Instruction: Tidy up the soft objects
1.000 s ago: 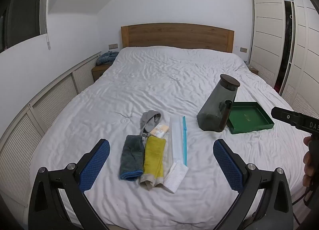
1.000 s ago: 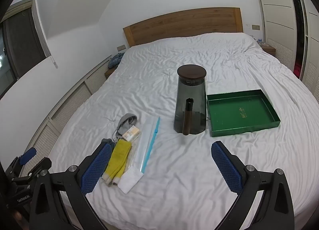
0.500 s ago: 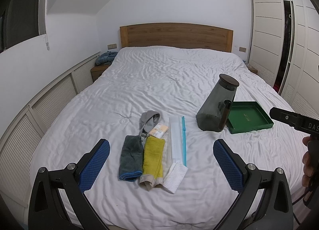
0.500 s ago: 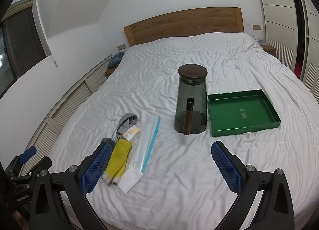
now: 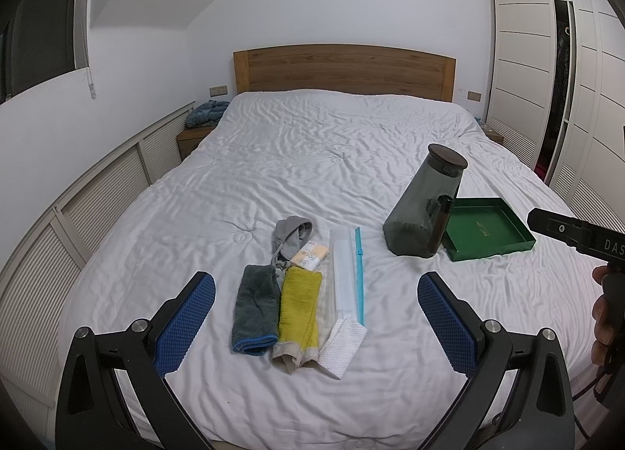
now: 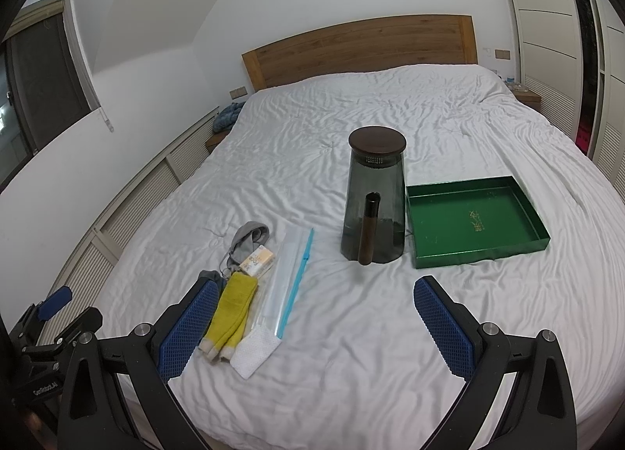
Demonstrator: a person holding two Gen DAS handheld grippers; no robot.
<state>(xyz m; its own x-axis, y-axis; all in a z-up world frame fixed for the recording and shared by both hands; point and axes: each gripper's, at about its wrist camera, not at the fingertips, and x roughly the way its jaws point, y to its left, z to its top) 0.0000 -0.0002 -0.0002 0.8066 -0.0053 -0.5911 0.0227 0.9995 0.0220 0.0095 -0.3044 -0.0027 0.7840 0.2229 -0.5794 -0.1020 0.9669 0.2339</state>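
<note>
Left tongs (image 5: 316, 305): spread wide, holding nothing, hovering above the near edge of the bed (image 5: 312, 161); aimed at the row of cloths, likely to line up a first pick.
Left view, soft things: grey towel (image 5: 254, 309), yellow towel (image 5: 299, 311) and white cloth (image 5: 341, 346) lie side by side near the foot of the bed, touching or nearly so. Laid out in a row, probably so each can be taken singly.
Left view, axes: grey and yellow towels run long, pointing from the foot of the bed toward the headboard (image 5: 343, 69); white cloth angles slightly rightward.
Left view, others: grey sock (image 5: 291, 237) bunched beyond the towels, small packet (image 5: 311, 254) touching it, clear zip bag (image 5: 347, 274) lying parallel to the towels.
Left view, right side: dark jug (image 5: 424, 208) looks tilted, probably lens distortion; green tray (image 5: 486, 227) just behind it.

Right tongs (image 6: 316, 317): also wide apart and empty, over the near edge.
Right view, jug (image 6: 373, 200): upright, handle facing the camera, just left of the tray (image 6: 474, 215).
Right view, tray: holds nothing; judged the likely place for the soft things, though the bag could serve too.
Right view, towels: yellow towel (image 6: 232, 309) beside the left finger, long axis slanting up and right; grey towel mostly hidden behind that finger.
Right view, left tongs (image 6: 54, 317): seen at the lower left edge.
</note>
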